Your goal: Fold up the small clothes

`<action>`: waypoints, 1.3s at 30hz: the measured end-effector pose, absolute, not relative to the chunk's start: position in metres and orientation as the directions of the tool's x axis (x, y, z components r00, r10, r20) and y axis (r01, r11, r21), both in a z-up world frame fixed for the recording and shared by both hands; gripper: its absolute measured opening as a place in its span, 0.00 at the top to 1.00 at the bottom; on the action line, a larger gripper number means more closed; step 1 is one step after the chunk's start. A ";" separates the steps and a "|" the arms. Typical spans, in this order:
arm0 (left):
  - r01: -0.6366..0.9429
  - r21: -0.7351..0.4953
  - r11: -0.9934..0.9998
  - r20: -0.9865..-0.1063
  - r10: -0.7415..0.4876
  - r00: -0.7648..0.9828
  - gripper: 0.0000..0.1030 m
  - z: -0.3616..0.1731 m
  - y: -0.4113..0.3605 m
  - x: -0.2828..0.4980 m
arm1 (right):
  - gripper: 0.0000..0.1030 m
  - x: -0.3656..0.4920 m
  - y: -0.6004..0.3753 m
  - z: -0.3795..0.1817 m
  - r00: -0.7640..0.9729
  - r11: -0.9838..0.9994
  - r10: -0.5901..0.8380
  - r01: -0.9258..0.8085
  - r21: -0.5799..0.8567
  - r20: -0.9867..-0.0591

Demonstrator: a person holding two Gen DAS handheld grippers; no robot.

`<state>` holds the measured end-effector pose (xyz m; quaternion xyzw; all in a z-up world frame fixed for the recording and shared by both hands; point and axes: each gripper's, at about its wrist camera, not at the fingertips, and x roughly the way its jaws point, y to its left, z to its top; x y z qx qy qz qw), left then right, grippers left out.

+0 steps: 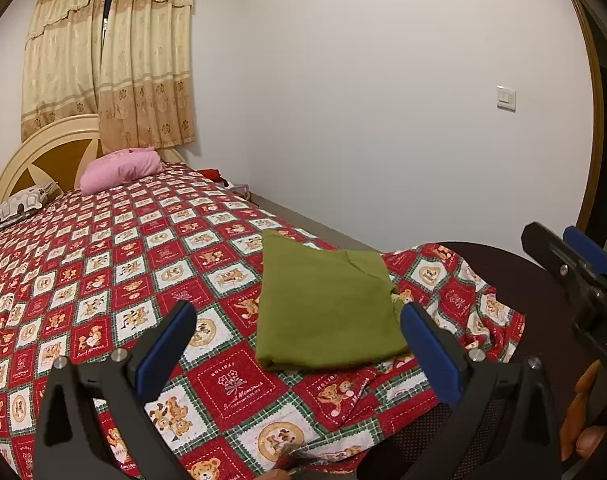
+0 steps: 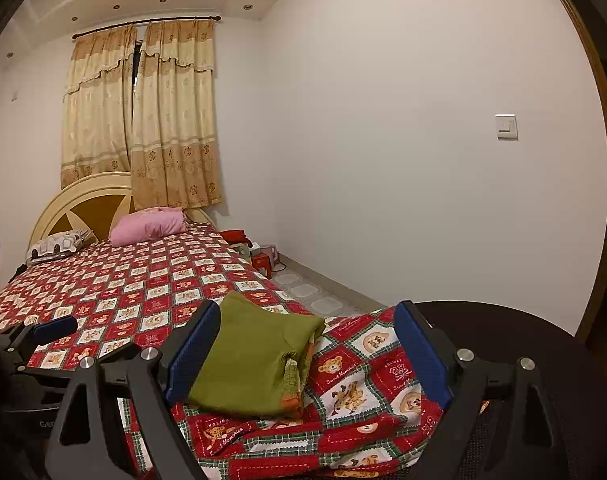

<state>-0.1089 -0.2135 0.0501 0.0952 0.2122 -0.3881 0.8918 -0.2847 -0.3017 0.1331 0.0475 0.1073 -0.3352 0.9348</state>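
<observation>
The left gripper [image 1: 297,334] hovers low over the foot end of the bed [image 1: 103,264], tipped a little downward; its fingers [image 1: 165,346] stand wide apart with nothing between the blue pads, and they touch neither cloth nor cover. In the left wrist view the folded green garment [image 1: 323,304] lies just beyond the fingertips, at about 12 o'clock from them, flat on the red patchwork bedspread [image 1: 231,384] near the bed's right edge. At 3 o'clock in that same view the right gripper's black body with a blue pad shows from the side, and part of a hand [image 1: 583,412] appears at the lower right rim. The right gripper [image 2: 307,342] is held nearly level just above the same corner of the bed; its fingers [image 2: 421,350] are spread wide and hold nothing. In the right wrist view the garment sits between them but nearer the left finger, whose pad overlaps its left edge in the picture; whether they touch I cannot tell. A dark round surface [image 2: 503,332] lies at 2 o'clock from the garment.
</observation>
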 end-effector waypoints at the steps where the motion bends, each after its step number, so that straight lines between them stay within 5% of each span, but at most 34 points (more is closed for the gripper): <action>1: 0.732 0.007 0.681 -0.451 -0.652 0.610 0.00 0.050 -0.213 -0.109 | 0.14 -0.285 -0.301 0.134 0.752 0.770 -0.618 0.638 0.017 -0.230; 39: 0.695 0.035 0.718 -0.437 -0.614 0.657 0.00 0.046 -0.216 -0.106 | 0.14 -0.280 -0.302 0.130 0.755 0.779 -0.608 0.627 -0.001 -0.245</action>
